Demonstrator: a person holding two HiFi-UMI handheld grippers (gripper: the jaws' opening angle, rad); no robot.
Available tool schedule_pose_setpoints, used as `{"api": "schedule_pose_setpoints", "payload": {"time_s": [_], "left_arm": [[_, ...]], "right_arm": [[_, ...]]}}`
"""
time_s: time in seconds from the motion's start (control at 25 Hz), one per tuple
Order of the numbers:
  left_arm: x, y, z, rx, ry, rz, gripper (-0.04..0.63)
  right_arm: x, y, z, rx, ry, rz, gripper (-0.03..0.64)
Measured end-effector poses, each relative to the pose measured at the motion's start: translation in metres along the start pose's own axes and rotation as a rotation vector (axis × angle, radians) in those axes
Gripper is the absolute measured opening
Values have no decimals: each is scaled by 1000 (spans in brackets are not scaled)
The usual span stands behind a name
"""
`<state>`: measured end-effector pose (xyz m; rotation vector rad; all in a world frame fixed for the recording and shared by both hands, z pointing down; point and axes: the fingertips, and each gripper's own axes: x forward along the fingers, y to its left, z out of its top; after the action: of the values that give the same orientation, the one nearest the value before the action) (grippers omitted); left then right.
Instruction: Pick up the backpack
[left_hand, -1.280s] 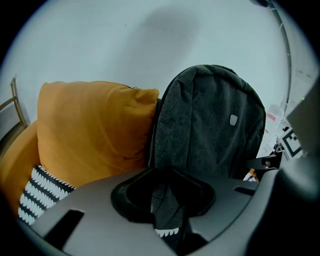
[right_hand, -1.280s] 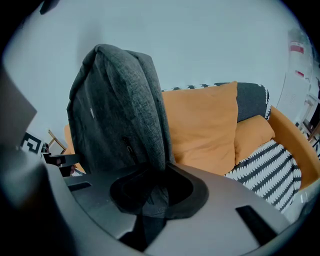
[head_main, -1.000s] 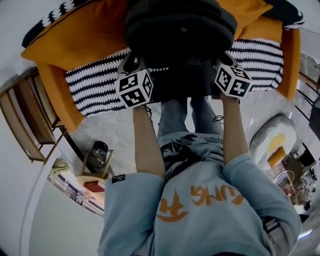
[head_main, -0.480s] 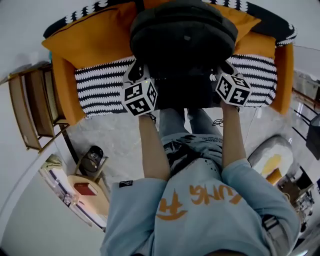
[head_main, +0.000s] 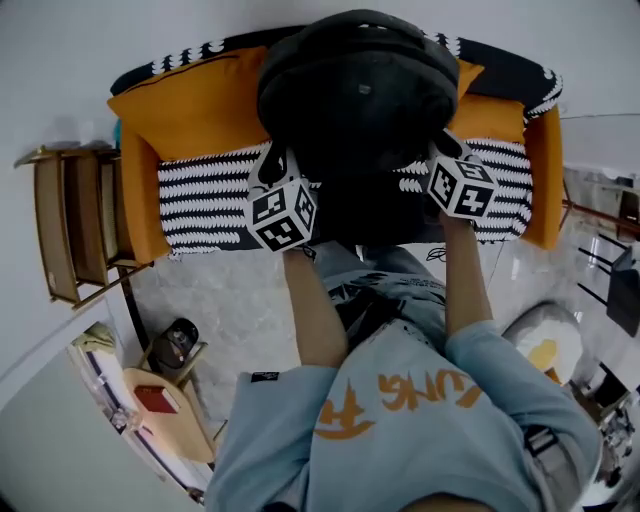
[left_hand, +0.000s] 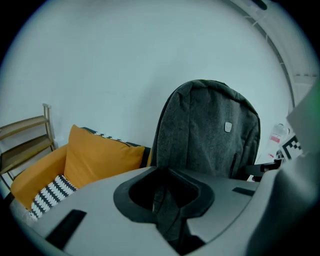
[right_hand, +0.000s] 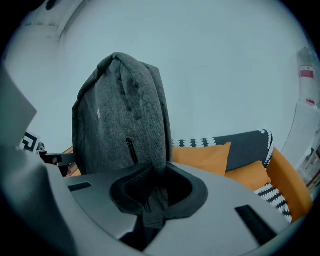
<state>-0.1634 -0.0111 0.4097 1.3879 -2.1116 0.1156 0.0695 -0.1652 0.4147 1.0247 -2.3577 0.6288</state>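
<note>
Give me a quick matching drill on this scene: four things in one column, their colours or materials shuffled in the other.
Things:
1. backpack
2. cushion
3. seat cover
4. shelf

Colour or material:
a. orange
b. black-and-white stripes
c. dark grey
d. wood

Pairs: 1-c, 2-a, 3-b, 4-d

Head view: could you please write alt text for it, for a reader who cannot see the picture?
A person in light blue holds a dark backpack over an orange sofa with a striped seat. The left gripper and right gripper each grip one side of it; the left jaws have just been closing on its fabric.
</note>
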Motion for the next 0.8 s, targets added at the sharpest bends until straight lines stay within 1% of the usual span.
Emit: {"api": "schedule_pose_setpoints", "payload": {"time_s": [0.28,0.52,0.8], "left_arm": [[-30,-30,28,28,-81,-21,71],[-55,-60,58,66,-148,-31,67],[-87,-96,101,115,-257,-40,66]], "right_arm": [[-39,-6,33,-52,-72,16,40],[-78,-10,79,-109,-194,13,38],[-121,-18,127,-154,-324,32,38]]}}
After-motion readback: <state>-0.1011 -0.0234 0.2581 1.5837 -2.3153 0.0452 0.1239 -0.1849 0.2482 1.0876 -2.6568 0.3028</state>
